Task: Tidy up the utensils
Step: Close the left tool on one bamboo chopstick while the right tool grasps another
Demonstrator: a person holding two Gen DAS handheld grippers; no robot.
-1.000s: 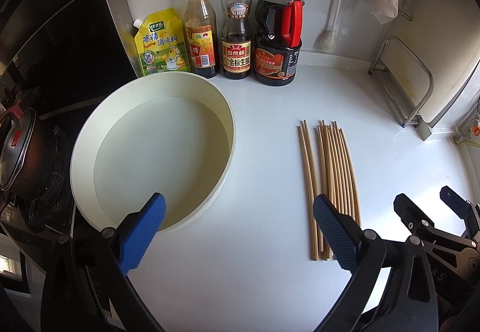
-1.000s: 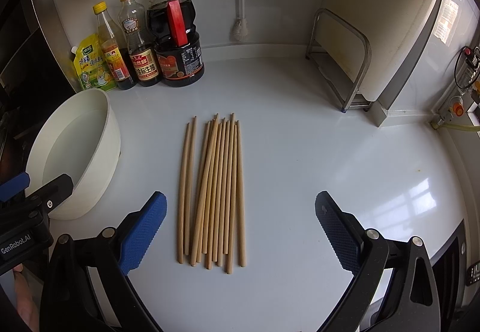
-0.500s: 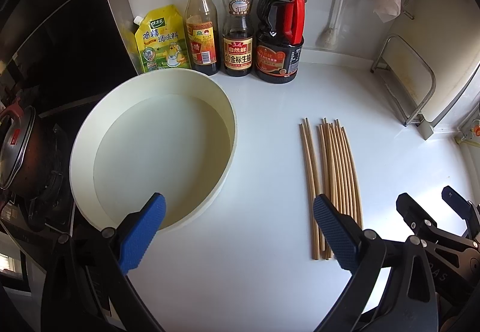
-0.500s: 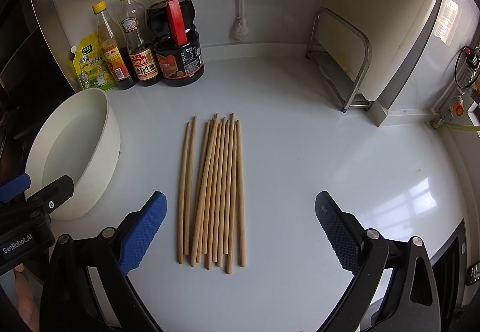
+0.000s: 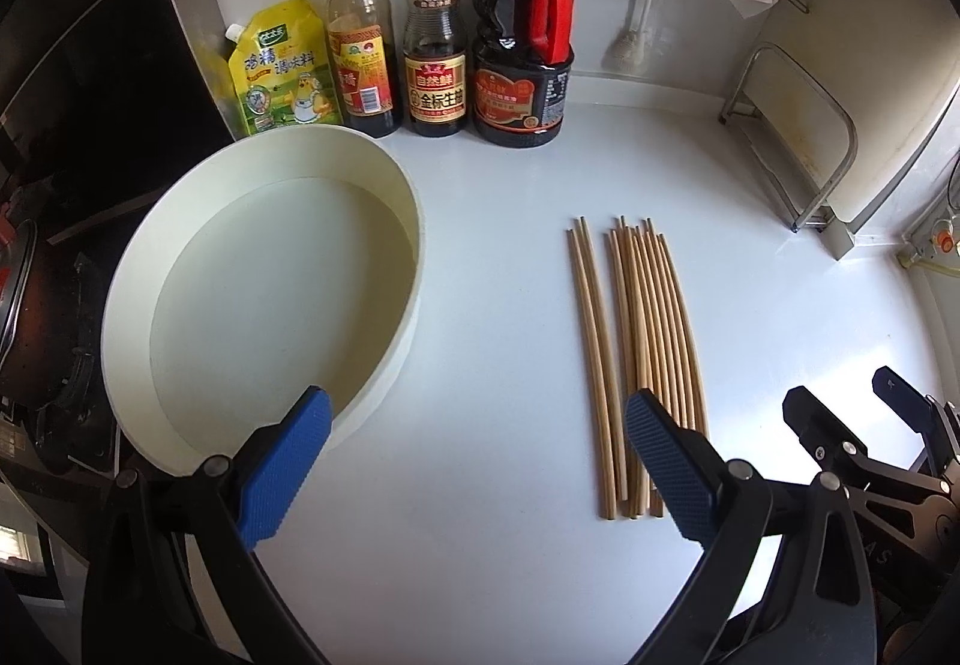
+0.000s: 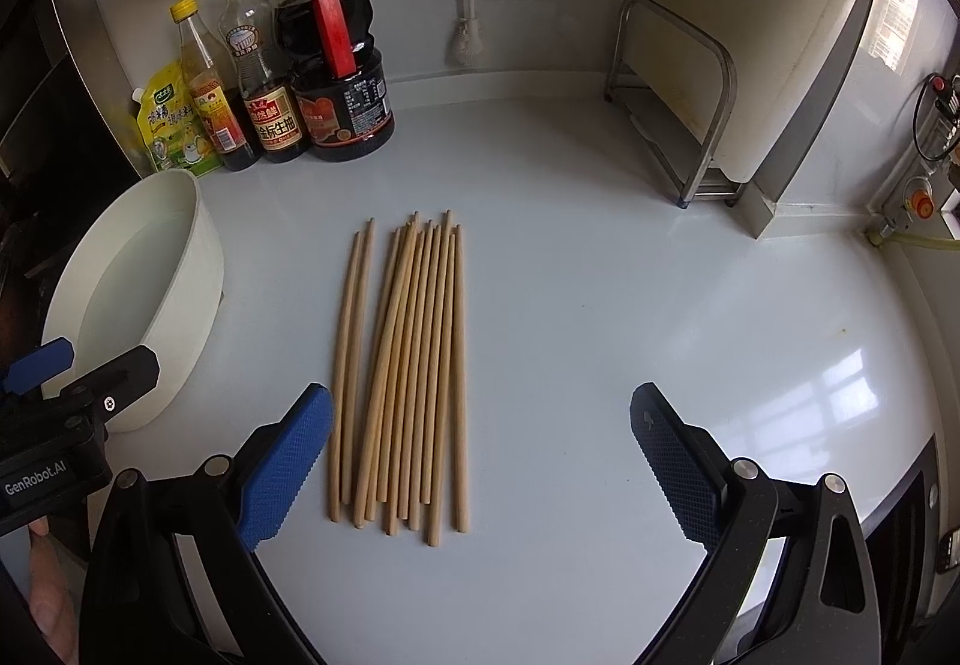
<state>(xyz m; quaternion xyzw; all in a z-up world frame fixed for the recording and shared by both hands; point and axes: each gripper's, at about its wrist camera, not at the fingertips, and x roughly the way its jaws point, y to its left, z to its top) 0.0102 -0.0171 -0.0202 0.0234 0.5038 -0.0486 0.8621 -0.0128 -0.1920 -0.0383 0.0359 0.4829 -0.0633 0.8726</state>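
Several wooden chopsticks (image 6: 408,365) lie side by side on the white counter, also seen in the left wrist view as chopsticks (image 5: 636,341). A round cream basin (image 5: 264,299) sits to their left, empty; in the right wrist view the basin (image 6: 180,269) is at the left edge. My left gripper (image 5: 474,461) is open, hovering between the basin and the chopsticks' near ends. My right gripper (image 6: 480,461) is open with nothing in it, its left pad beside the bundle's near ends. Each gripper shows at the edge of the other's view.
Three sauce bottles (image 5: 438,35) and a yellow seasoning pouch (image 5: 282,65) stand against the back wall. A metal rack with a cutting board (image 6: 690,113) stands at the back right. A stove with a dark pot (image 5: 18,293) lies left of the basin.
The left wrist view has shifted slightly, with the bottles sliding a little lower and right in frame. The right gripper and the chopsticks have not moved.
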